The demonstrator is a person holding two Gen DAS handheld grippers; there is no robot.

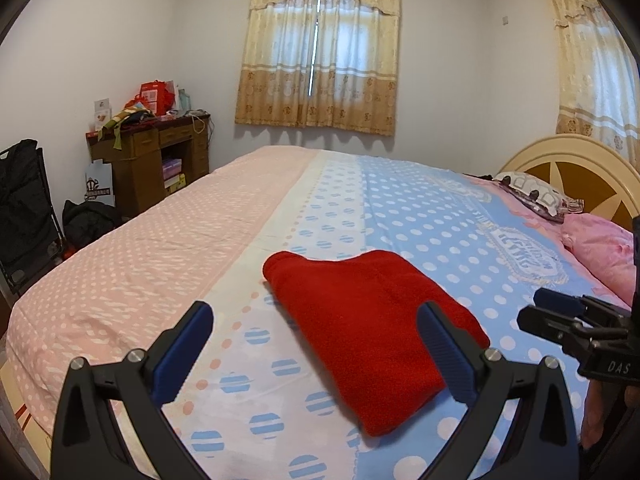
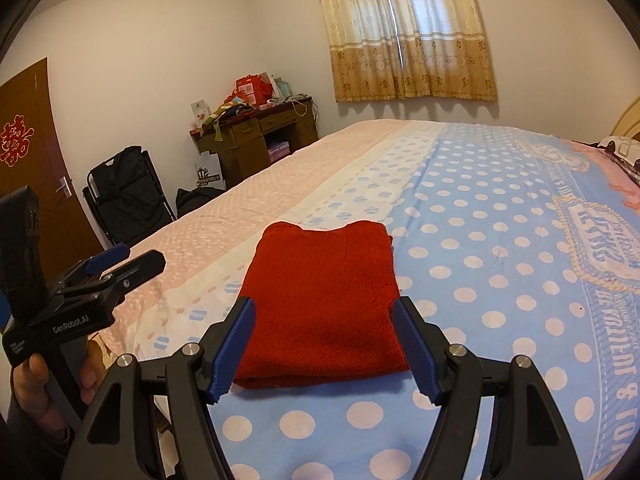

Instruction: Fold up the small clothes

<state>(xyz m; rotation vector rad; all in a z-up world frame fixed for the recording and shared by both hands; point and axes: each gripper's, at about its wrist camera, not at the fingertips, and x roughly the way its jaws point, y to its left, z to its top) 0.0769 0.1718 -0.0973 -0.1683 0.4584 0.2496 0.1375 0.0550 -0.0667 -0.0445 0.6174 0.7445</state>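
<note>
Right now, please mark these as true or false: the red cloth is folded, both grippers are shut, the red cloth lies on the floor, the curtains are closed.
1. The red cloth is folded. True.
2. Both grippers are shut. False: the left gripper and the right gripper are open and hold nothing.
3. The red cloth lies on the floor. False: it lies on the bed.
4. The curtains are closed. True.

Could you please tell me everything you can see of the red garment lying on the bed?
The red garment is a soft, fleecy-looking cloth, plain deep red, already folded into a flat, roughly rectangular stack with layered edges showing at the near end. It lies on the dotted bedsheet, across its white and blue bands. Neither the left gripper nor the right gripper touches it; both are open, above its near edge.
</note>
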